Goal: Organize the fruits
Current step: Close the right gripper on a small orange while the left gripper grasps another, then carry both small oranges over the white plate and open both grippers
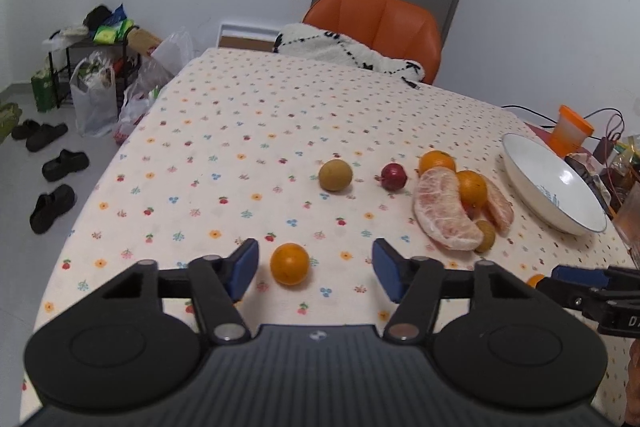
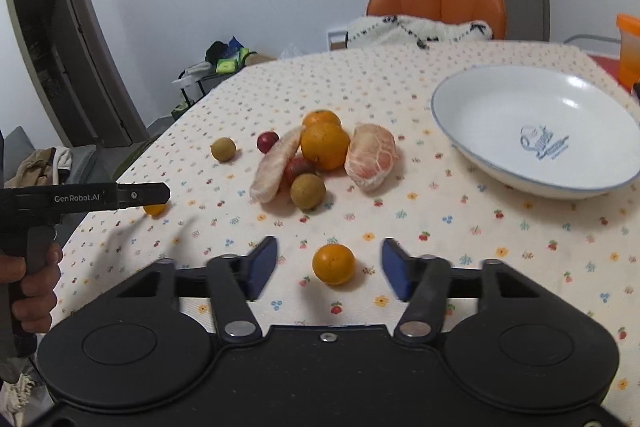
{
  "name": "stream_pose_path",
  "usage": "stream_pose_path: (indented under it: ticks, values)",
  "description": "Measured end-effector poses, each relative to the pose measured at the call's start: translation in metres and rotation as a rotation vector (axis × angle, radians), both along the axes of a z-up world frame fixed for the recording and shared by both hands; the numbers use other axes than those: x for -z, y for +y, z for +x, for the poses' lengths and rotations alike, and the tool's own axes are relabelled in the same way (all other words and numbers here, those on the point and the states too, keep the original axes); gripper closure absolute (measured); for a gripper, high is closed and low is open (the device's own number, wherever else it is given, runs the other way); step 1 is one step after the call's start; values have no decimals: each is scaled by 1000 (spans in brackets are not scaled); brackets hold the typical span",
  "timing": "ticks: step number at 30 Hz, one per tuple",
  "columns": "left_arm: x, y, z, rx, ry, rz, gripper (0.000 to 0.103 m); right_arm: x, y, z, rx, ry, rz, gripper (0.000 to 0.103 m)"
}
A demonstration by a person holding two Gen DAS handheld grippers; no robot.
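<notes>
Left wrist view: left claw (image 1: 316,269) gapes around an orange (image 1: 289,263); right claw (image 2: 329,269) open around another orange (image 2: 333,264) on the worktop (image 2: 480,227)

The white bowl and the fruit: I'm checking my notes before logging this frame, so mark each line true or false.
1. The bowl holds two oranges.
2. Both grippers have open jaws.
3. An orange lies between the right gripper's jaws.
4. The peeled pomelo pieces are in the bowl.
1. False. The white bowl is empty.
2. True. The left gripper and the right gripper are both open.
3. True. The orange lies there ungripped.
4. False. The pomelo pieces lie on the tablecloth.
</notes>
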State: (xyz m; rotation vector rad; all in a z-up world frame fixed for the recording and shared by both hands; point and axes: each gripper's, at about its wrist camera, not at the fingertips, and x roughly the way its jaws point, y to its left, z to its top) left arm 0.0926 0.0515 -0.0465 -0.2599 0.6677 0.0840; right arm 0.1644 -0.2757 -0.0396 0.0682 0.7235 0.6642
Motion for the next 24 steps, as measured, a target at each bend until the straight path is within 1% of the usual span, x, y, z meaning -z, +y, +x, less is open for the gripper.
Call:
stream_pose_path:
  ticks: [2, 3, 4, 5, 7, 8, 15, 24]
  values:
    - [3, 3, 2, -6, 12, -7, 54, 4, 1, 4, -16, 27, 3, 71]
    - [5, 3, 3, -10, 18, -8, 62, 7, 2, 5, -24, 40, 0, 79]
    - [6, 4, 4, -13, 27, -14, 76, 8, 3, 6, -30, 43, 0, 80]
    - [7, 6, 4, -13, 31, -25, 83, 7, 2, 7, -36, 42, 1, 80]
    - [7, 8, 3, -19, 23, -54, 83, 3, 1, 7, -47, 37, 14, 80]
    - [6, 7, 3, -20, 19, -55, 83, 1, 0, 8, -50, 28, 17, 80]
    - [-11, -7, 12, -6, -15, -30, 83, -6, -10, 18, -36, 5, 34, 80]
    - [-26, -38, 25, 28, -58, 4, 83, -18, -33, 29, -4, -32, 61, 80]
